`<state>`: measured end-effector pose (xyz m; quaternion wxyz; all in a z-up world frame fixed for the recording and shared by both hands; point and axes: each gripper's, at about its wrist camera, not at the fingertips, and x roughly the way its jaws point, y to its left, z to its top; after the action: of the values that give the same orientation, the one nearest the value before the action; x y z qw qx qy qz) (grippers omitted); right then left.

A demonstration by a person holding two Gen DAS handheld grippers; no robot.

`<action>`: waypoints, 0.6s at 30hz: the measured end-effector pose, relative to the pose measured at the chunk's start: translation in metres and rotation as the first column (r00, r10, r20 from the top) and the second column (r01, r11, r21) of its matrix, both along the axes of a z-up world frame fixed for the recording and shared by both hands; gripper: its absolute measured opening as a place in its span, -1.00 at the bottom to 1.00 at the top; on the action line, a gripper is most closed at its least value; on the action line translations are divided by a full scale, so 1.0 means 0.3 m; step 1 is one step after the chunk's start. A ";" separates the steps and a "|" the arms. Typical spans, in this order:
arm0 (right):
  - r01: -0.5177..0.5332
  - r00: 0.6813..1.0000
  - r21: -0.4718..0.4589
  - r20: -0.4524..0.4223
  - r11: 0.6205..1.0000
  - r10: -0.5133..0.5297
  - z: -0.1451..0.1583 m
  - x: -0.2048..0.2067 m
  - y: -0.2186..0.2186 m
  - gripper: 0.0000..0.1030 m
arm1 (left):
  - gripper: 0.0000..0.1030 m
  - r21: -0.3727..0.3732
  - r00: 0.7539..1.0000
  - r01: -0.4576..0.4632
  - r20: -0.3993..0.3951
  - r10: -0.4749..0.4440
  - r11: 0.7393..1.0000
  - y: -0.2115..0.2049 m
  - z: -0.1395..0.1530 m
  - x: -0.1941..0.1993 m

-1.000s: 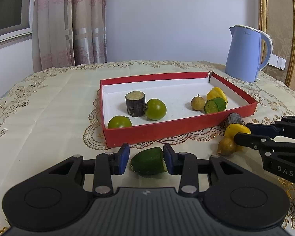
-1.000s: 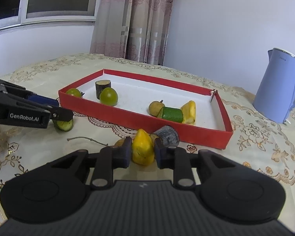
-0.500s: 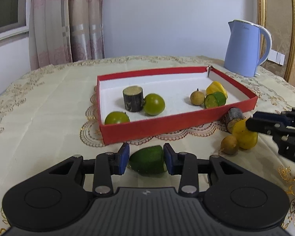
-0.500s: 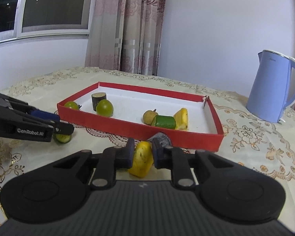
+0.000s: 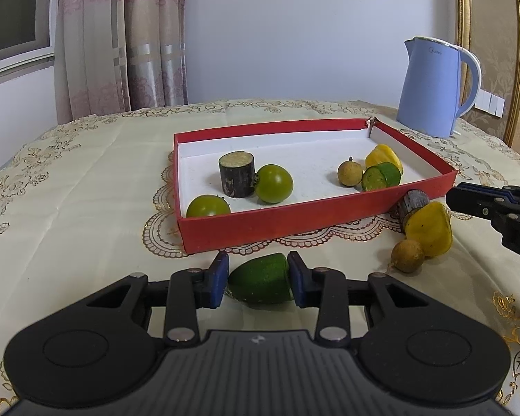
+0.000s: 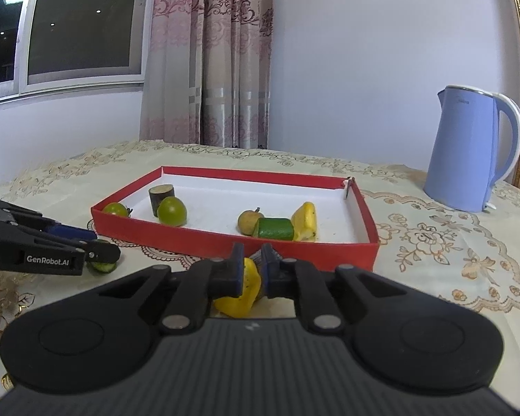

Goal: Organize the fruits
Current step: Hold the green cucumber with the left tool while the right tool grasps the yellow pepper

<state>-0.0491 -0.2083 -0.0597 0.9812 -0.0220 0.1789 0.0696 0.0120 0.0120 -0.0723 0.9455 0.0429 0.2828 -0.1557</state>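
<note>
L gripper [image 5: 258, 279] is clamped on a green fruit piece [image 5: 261, 279], low over the tablecloth [image 5: 69, 228] just in front of the red tray [image 5: 280, 222]. R gripper [image 6: 251, 272] is clamped on a yellow fruit piece [image 6: 241, 296] near the tray's front wall.

L view only: yellow piece sits w/ a small brown fruit [image 5: 407, 255] touching it and a dark stub [image 5: 412, 202] behind, against the tray; R view hides both behind the fingers. R view only: window [image 6: 79, 24].

In tray: two green tomatoes [image 5: 274, 183], dark cylinder [image 5: 236, 178], brown fruit, cucumber chunk [image 5: 381, 176], yellow piece. Blue kettle [image 5: 433, 86] stands beyond the tray's far R corner.
</note>
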 end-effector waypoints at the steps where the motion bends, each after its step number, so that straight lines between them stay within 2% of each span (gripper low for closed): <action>1: 0.002 1.000 0.000 0.001 1.000 -0.002 0.000 0.000 -0.001 -0.80 | -0.32 0.002 1.000 -0.001 0.001 0.001 1.000 -0.001 0.000 -0.001; 10: 0.027 0.999 0.011 0.021 1.000 -0.027 0.006 -0.008 -0.016 -0.87 | -0.32 -0.006 1.000 -0.005 -0.003 0.005 1.000 -0.002 0.002 0.004; 13: -0.023 0.999 0.029 -0.030 0.999 0.024 0.004 -0.001 -0.018 -0.86 | -0.32 -0.007 1.000 -0.004 -0.003 0.004 1.000 -0.001 0.002 0.003; 17: -0.026 0.999 0.042 -0.029 0.999 0.028 0.018 -0.028 -0.021 -0.77 | -0.32 -0.012 1.000 -0.003 -0.002 0.003 1.000 0.002 0.002 0.001; 18: -0.020 0.999 0.036 -0.028 0.999 0.021 0.024 -0.034 -0.023 -0.61 | -0.32 -0.010 1.000 -0.002 0.000 0.002 1.000 0.002 0.001 0.000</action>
<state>-0.0592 -0.2152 -0.0525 0.9780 -0.0051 0.1912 0.0834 0.0120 0.0127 -0.0719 0.9458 0.0378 0.2822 -0.1563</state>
